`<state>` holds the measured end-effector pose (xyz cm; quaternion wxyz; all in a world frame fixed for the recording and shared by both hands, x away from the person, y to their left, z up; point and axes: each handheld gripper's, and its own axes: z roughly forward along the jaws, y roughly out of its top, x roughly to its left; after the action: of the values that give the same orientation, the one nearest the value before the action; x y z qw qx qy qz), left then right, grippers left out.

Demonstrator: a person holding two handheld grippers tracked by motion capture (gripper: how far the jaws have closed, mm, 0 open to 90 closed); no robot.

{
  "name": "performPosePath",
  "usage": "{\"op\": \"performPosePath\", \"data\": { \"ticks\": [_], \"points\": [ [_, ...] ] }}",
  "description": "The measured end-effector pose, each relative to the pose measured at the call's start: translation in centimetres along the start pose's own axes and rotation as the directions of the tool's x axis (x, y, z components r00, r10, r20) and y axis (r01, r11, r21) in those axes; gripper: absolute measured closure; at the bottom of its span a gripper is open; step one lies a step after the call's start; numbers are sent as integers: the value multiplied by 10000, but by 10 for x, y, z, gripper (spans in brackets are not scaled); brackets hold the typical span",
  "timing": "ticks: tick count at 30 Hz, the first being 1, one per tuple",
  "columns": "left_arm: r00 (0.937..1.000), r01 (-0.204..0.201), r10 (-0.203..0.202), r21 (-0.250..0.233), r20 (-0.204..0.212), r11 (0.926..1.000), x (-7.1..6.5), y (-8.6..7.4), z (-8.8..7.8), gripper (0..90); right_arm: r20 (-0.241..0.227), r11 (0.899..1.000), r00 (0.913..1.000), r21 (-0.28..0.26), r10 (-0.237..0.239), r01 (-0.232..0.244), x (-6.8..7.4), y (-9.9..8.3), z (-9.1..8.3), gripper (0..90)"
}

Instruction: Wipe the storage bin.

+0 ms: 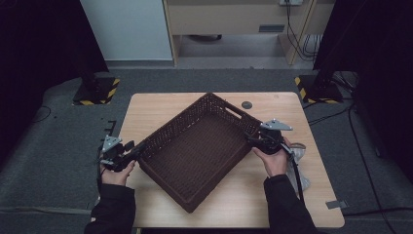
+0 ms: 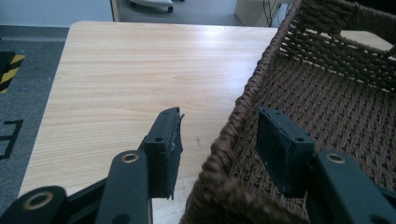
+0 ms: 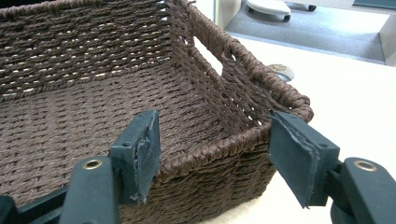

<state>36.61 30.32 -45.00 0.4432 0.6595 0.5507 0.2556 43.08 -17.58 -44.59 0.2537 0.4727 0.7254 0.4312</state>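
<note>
Left gripper (image 2: 217, 140) and right gripper (image 3: 212, 149) gape astride basket (image 1: 195, 151) rim; contact seemingly none.

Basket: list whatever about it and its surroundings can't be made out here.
- High view: the basket wall hides the table beneath it.
- High view: the pale object beside the right hand is too blurred and half covered to identify.
- Left gripper view: the basket's near corner is blurred and cut off by the bottom edge.

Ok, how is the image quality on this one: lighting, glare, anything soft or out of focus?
High view: dim and soft, dark surroundings, the woven basket reads as a dark mass on the table. Left gripper view: evenly lit, mild sheen on the wood, near basket rim blurred. Right gripper view: the tabletop is washed out pale, weave sharp, fingers slightly soft.
</note>
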Motion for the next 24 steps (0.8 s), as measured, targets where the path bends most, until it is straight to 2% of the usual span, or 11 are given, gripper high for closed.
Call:
{"op": "performPosePath", "data": {
  "ticks": [4,11,15,21,24],
  "points": [
    [9998,-69,71,106,-178,9999,-2,0,2,497,38,9998,9998,-55,170,-170,3,-5,-7,340],
    [9995,19,-11,269,-307,9996,0,1,11,596,92,9998,10000,-192,-16,18,5,-4,-18,332],
    [9995,-27,36,275,-326,9996,3,3,14,612,294,9987,9996,-507,43,-28,-4,-1,-21,329],
    [9989,-179,195,373,-424,9991,9,9,24,602,437,9982,9990,-597,122,-96,-16,1,-18,352],
    [9990,-111,128,391,-435,9992,12,11,28,588,456,9990,9989,-443,125,-105,-19,0,-14,383]
  ]
}}
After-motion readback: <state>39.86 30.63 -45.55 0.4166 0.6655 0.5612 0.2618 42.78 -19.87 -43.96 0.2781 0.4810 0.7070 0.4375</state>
